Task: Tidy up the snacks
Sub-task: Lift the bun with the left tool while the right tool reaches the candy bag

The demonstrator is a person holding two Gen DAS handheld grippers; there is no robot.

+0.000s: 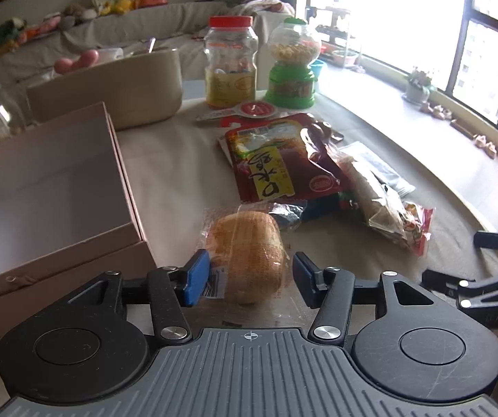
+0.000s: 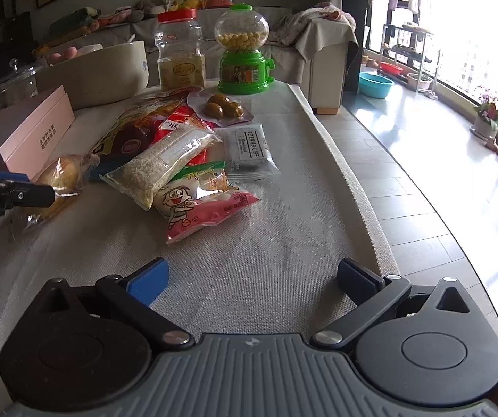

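- Left gripper: fingers parted, a wrapped bun between them. The left pad sits against the wrapper's label end; the right pad stands clear of it. No grip on the bun.
- Bun: lies on the worktop, just beside the near right corner of the pink box. In the left wrist view its long axis runs away from the gripper, toward the red packet.
- Pink box: open, interior bare, to the left of the snack pile.
- Snack pile, right of the bun: red packet, a clear bag of pale grain, a pink cartoon packet, a grey sachet, overlapping one another.
- Back of worktop: red-lidded jar and green candy dispenser, both upright, side by side.
- Right gripper: fingers spread wide over bare cloth, nothing between them, well apart from the pile.
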